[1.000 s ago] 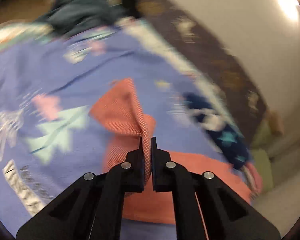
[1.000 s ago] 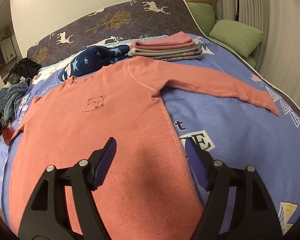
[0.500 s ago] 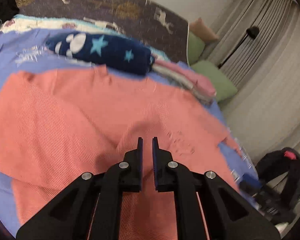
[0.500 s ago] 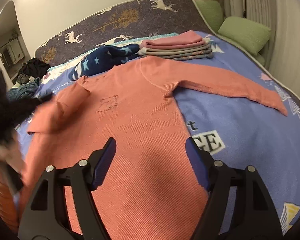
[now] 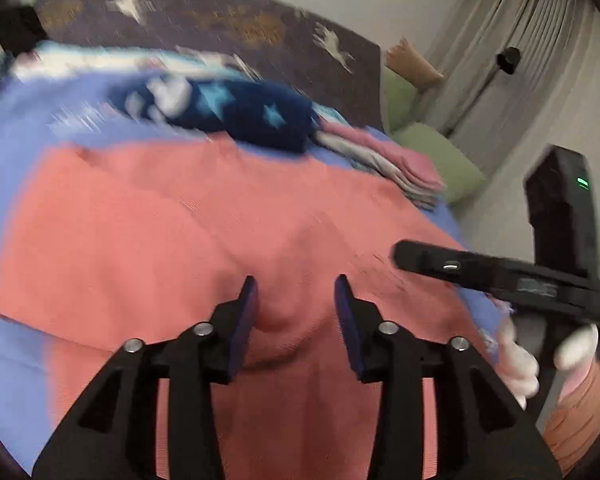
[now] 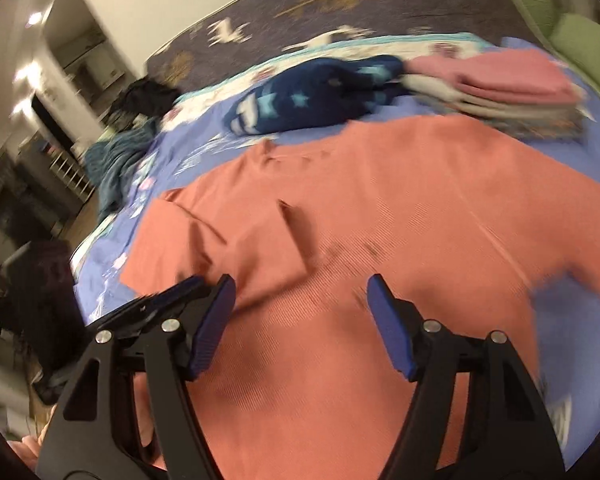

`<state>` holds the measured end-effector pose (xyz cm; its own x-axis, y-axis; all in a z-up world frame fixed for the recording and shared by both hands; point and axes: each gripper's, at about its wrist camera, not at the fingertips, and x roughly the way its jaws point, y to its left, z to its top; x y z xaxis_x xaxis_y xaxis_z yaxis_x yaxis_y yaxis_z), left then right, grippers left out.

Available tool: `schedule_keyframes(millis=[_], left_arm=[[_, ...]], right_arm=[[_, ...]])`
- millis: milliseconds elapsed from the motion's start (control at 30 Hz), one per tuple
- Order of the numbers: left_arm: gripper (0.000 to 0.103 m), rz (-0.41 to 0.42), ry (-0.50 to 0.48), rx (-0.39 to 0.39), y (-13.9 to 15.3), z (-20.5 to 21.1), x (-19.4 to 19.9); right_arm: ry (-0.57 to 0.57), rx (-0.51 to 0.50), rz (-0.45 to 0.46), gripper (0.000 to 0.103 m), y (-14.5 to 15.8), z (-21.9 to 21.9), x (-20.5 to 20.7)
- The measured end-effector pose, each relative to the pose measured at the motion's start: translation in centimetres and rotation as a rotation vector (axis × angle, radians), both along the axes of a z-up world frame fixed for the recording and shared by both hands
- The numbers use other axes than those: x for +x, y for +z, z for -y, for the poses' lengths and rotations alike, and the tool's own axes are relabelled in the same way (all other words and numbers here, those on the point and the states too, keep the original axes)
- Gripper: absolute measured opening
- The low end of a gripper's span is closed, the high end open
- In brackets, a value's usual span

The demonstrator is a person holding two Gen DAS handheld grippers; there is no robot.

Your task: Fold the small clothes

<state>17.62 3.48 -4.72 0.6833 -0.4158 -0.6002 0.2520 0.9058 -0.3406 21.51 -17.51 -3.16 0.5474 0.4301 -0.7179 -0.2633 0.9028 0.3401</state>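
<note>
Both claws — left claw (image 5: 296, 300), right claw (image 6: 302, 304) — gape wide over the coral shirt (image 6: 380, 220).

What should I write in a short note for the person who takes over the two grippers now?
Left gripper: open, holding nothing, above the orange shirt.
Right gripper: open, empty, over the same shirt.
Shirt lies on the blue bedsheet; its left sleeve is folded in across the chest.
Folded pile and a navy star garment lie beyond the collar.
Done: first sleeve fold.
Left, probably: fold the other sleeve, which runs out of view, then fold the body and put it on the pile.
</note>
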Motion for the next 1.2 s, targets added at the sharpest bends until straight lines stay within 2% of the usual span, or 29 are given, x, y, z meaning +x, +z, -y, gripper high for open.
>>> schedule_keyframes(millis=[67,100,167,200,233,267,367,400,467,533,567,600,633,667,700,800,900,1033,1067,1100,1167,1200], left_arm=[[0.061,0.072,0.109,0.071,1.2,-1.6,-0.5],[0.061,0.099,0.181,0.101,1.7,-3.0,-0.7],[0.061,0.093,0.281,0.113,1.6,-5.3,-0.7],[0.061,0.080,0.312,0.105,1.4,-6.2,-0.6],[0.061,0.051,0.356,0.083,0.8,-7.6,-0.5],[0.061,0.024,0.381,0.066,0.3,-8.5,-0.3],[0.061,-0.065,0.409,-0.006,-1.1,-10.6,0.4],[0.061,-0.078,0.403,-0.022,-1.2,-10.8,0.6],[0.061,-0.089,0.397,-0.006,-1.4,-10.9,0.5],[0.061,-0.110,0.389,0.023,-1.8,-10.4,0.8],[0.061,-0.122,0.375,0.027,-2.2,-10.1,0.8],[0.061,-0.146,0.350,0.038,-2.6,-9.6,1.1],[0.061,-0.155,0.340,0.048,-2.9,-9.3,1.1],[0.061,-0.154,0.335,0.065,-3.0,-9.1,1.0],[0.061,-0.148,0.330,0.078,-3.0,-8.8,1.0],[0.061,-0.146,0.315,0.084,-3.0,-8.7,0.8],[0.061,-0.158,0.316,0.078,-3.1,-8.8,0.9],[0.061,-0.163,0.322,0.080,-3.1,-8.8,0.9],[0.061,-0.162,0.325,0.082,-3.2,-8.8,1.0],[0.061,-0.162,0.327,0.081,-3.2,-8.9,0.9],[0.061,-0.161,0.334,0.077,-3.2,-9.0,1.0],[0.059,-0.161,0.332,0.071,-3.2,-9.2,1.0]], right_arm=[[0.045,-0.078,0.000,0.079,-0.7,-1.9,2.0],[0.066,-0.100,-0.013,0.081,-1.2,-2.7,2.6],[0.097,-0.137,-0.046,0.080,-2.4,-4.1,3.4],[0.106,-0.170,-0.054,0.074,-3.1,-5.1,3.5],[0.116,-0.200,-0.041,0.031,-3.1,-5.8,3.3],[0.127,-0.229,-0.018,0.005,-2.6,-6.4,2.9],[0.093,-0.137,0.080,0.005,0.6,-4.6,1.3],[0.035,-0.110,0.118,0.005,2.2,-2.9,0.6],[-0.056,-0.072,0.150,0.005,3.9,0.1,-0.1],[-0.165,-0.075,0.165,0.006,4.5,3.7,-0.7],[-0.198,-0.078,0.159,0.011,4.3,5.0,-0.7],[-0.227,-0.050,0.115,0.012,3.1,6.8,-0.3],[-0.239,-0.021,0.062,0.017,2.0,7.8,0.1],[-0.243,0.016,-0.006,0.027,0.4,8.8,0.5],[-0.255,0.027,-0.058,0.031,-0.9,9.5,0.5],[-0.297,-0.022,-0.069,0.033,-2.4,10.1,0.2],[-0.299,-0.021,-0.061,0.036,-2.3,10.2,-0.2],[-0.251,-0.110,0.019,0.042,-1.2,8.3,-0.8],[-0.218,-0.105,0.013,0.047,-1.3,7.6,-0.8],[-0.213,-0.120,-0.006,0.048,-1.7,7.5,-0.6],[-0.237,-0.217,-0.083,0.048,-3.3,7.0,0.0],[-0.236,-0.219,-0.089,0.048,-3.6,7.0,0.3]])
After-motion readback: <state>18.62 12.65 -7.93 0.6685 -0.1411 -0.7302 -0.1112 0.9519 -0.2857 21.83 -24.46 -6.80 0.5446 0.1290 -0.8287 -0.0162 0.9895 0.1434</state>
